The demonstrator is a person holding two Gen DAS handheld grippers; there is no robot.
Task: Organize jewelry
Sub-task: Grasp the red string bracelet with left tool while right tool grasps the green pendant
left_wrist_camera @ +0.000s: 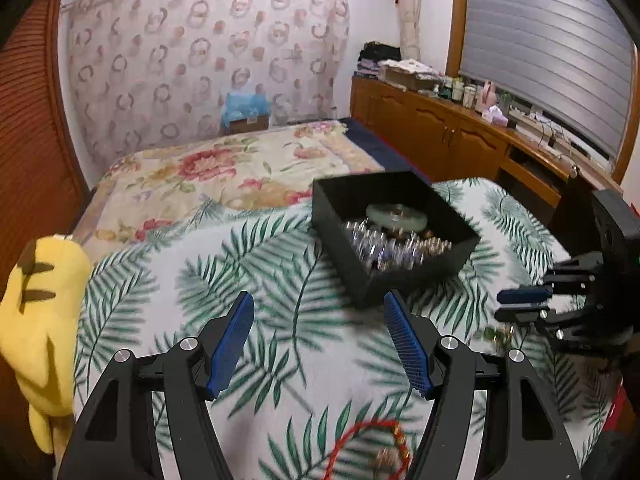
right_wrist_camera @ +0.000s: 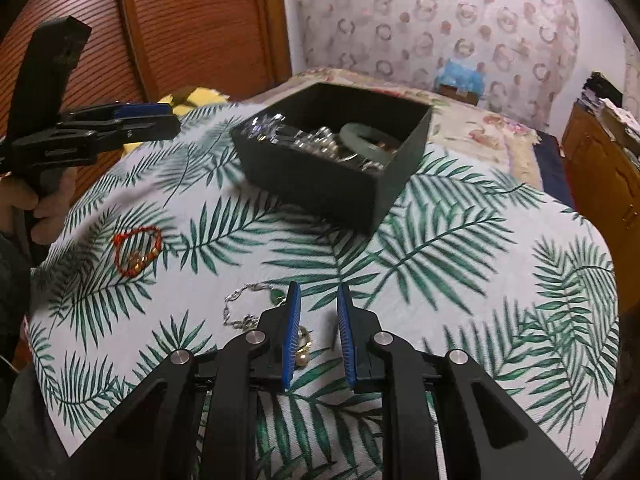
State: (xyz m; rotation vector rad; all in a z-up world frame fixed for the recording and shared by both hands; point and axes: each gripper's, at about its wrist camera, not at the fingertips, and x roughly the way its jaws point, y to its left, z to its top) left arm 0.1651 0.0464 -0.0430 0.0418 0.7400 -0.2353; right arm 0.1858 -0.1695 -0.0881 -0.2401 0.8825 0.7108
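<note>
A black open box (left_wrist_camera: 348,256) (right_wrist_camera: 320,188) sits on the leaf-print cloth and holds silver jewelry (left_wrist_camera: 384,248) and a pale green bangle (left_wrist_camera: 396,216) (right_wrist_camera: 370,140). A red string bracelet (left_wrist_camera: 368,448) (right_wrist_camera: 136,250) lies on the cloth below my left gripper (left_wrist_camera: 320,308), which is open and empty. My right gripper (right_wrist_camera: 318,292) is partly open and empty, hovering over the cloth. A silver chain with a green pendant (right_wrist_camera: 248,304) and a pearl piece (right_wrist_camera: 302,354) lie just left of its left finger. The right gripper also shows in the left wrist view (left_wrist_camera: 508,306).
The cloth-covered table (right_wrist_camera: 480,280) stands next to a floral bed (left_wrist_camera: 208,176). A yellow plush toy (left_wrist_camera: 44,320) sits at the left table edge. A wooden cabinet (left_wrist_camera: 440,132) with clutter runs along the right wall. A wooden shutter door (right_wrist_camera: 192,24) stands left.
</note>
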